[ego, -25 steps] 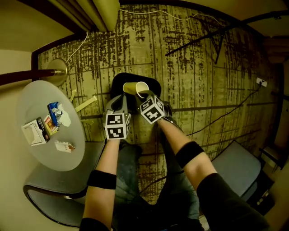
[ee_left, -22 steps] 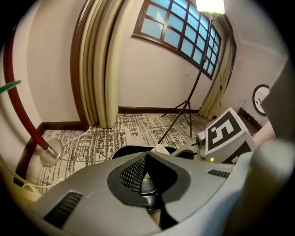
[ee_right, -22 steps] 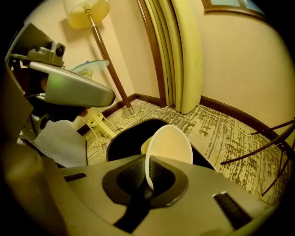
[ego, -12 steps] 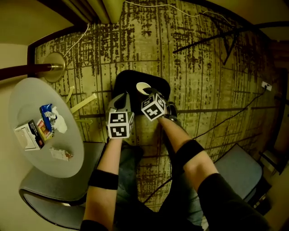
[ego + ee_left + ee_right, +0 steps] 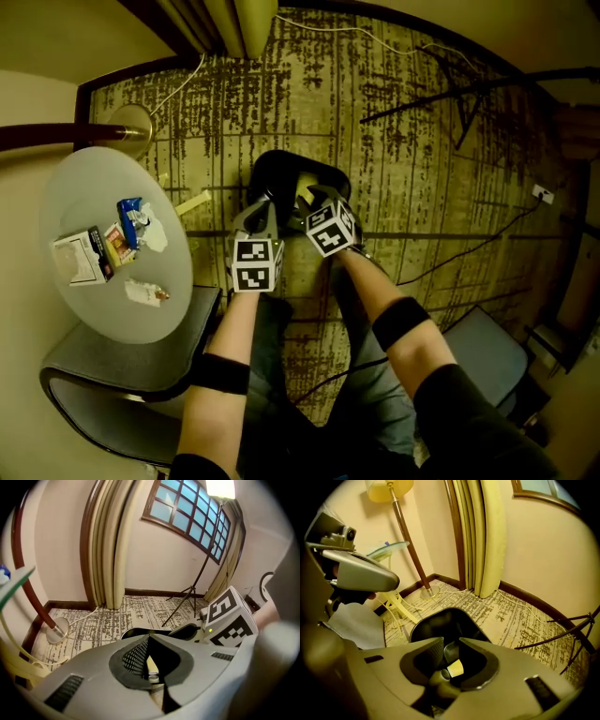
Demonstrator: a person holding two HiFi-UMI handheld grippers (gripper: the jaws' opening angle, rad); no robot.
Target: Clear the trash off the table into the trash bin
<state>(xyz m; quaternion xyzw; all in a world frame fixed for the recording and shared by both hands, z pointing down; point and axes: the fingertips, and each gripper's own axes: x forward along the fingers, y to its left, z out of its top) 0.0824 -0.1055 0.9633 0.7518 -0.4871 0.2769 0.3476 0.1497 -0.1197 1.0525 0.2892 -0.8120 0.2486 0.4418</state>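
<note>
A patterned carpet (image 5: 422,141) fills the room. The round table (image 5: 103,314) stands at your left over a grey chair (image 5: 84,394), and the black trash bin (image 5: 272,169) sits on the floor just beyond both your tools.

Your right gripper (image 5: 451,644) hangs over the bin's mouth, pointing steeply down into it. Its jaws have just been opening and now stand partly apart with nothing pinched. Through the gap you look straight down at a paper cup (image 5: 454,669), which appears to lie inside the bin. Your left gripper (image 5: 147,639) sits just beside the right one, at the bin's near-left edge. Its jaws are closed tight together and it carries nothing.

So one piece looks delivered, but the job is far from finished. On the table, well apart from the bin, four things wait: a white box (image 5: 80,258) at the far left, a blue wrapper (image 5: 131,217) with crumpled white paper (image 5: 155,239) touching it, and a small packet (image 5: 147,293) nearer to you. A pale strip (image 5: 192,203) also lies on the carpet between table and bin, and I can't tell whether it counts as trash. By my reckoning you're early on, with most of the clearing still to do.
</note>
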